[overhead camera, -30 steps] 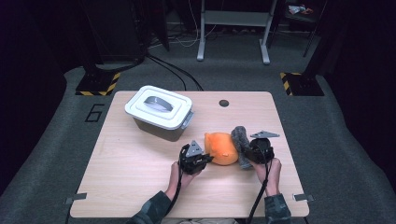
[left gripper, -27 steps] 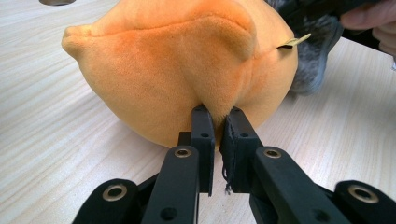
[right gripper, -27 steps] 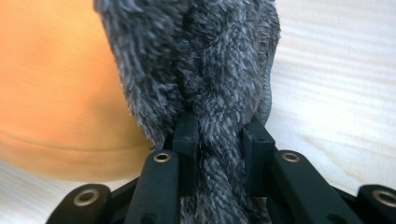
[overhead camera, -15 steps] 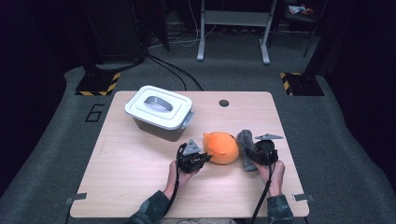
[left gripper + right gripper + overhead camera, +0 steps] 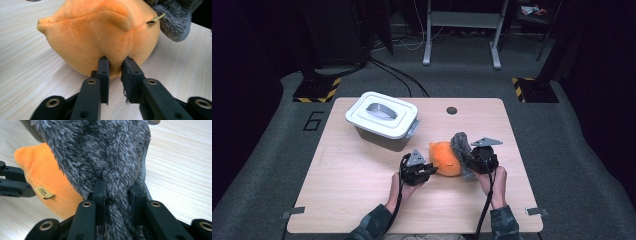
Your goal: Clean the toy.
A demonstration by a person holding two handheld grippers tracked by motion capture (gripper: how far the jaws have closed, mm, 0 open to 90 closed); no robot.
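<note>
An orange plush toy (image 5: 445,158) lies on the table (image 5: 362,200) between my two grippers. Its grey fuzzy part (image 5: 460,145) stands up at its right side. My left gripper (image 5: 428,170) is at the toy's left; in the left gripper view its jaws (image 5: 115,61) pinch a fold of the orange plush (image 5: 100,32). They have just been opening a little, with the fold still between them. My right gripper (image 5: 472,160) is shut on the grey fuzzy part (image 5: 105,152), which bunches between its jaws (image 5: 117,187). A small tag (image 5: 44,192) shows on the orange body.
A white lidded container (image 5: 382,120) with a grey handle stands at the back left of the table. A small round hole (image 5: 452,110) sits near the far edge. Dark floor, cables and stand legs lie beyond the table.
My right gripper has risen slightly and drawn the grey fuzzy part up and a little to the left. The left hand has stayed in place.
</note>
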